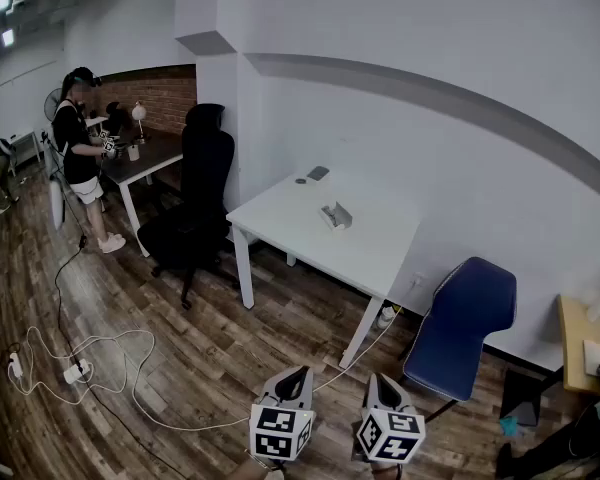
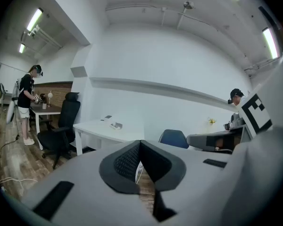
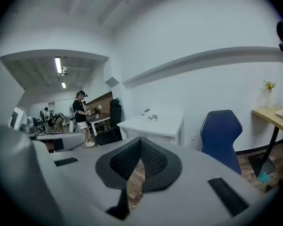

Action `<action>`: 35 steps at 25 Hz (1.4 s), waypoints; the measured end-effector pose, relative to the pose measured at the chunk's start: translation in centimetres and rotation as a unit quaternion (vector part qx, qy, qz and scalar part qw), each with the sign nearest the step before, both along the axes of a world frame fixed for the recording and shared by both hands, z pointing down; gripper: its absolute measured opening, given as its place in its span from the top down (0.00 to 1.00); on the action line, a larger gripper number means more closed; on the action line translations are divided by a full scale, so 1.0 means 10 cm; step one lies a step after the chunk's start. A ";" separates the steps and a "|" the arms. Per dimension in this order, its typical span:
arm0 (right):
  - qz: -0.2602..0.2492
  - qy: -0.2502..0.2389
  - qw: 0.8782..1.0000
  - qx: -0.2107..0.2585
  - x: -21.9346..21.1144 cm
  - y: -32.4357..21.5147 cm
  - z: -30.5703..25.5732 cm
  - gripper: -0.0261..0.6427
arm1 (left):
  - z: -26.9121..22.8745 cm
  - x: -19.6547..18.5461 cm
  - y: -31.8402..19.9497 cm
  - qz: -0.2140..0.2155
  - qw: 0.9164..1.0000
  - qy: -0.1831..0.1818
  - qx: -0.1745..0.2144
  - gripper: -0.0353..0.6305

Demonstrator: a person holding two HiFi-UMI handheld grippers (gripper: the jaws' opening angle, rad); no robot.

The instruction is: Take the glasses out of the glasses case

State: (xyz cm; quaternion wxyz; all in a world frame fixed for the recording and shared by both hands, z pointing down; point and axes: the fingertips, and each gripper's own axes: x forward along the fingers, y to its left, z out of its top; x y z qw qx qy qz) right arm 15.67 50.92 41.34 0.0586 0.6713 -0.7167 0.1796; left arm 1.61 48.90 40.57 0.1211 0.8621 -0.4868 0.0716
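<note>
Glasses case (image 1: 335, 215) on table (image 1: 372, 246), contents unclear; left gripper (image 2: 140, 144) and right gripper (image 3: 140, 142) closed, empty

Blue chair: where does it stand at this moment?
In the head view, the blue chair stands at lower right, just right of the white table.

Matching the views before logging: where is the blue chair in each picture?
Head view: blue chair, lower right.
Left gripper view: blue chair, just right of centre.
Right gripper view: blue chair, right of centre.
Shared landmark: the white table, left of it in all three.
</note>
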 end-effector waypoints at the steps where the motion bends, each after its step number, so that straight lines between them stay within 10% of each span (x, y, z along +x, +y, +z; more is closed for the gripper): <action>1: 0.001 0.001 1.000 0.000 -0.01 -0.01 0.00 0.91 | 0.01 0.00 -0.01 0.001 1.000 -0.001 0.000 0.94; 35: 0.045 -0.021 0.998 -0.047 -0.13 -1.13 0.41 0.91 | 0.27 -0.43 -1.22 -0.012 1.000 -0.010 -0.012 0.94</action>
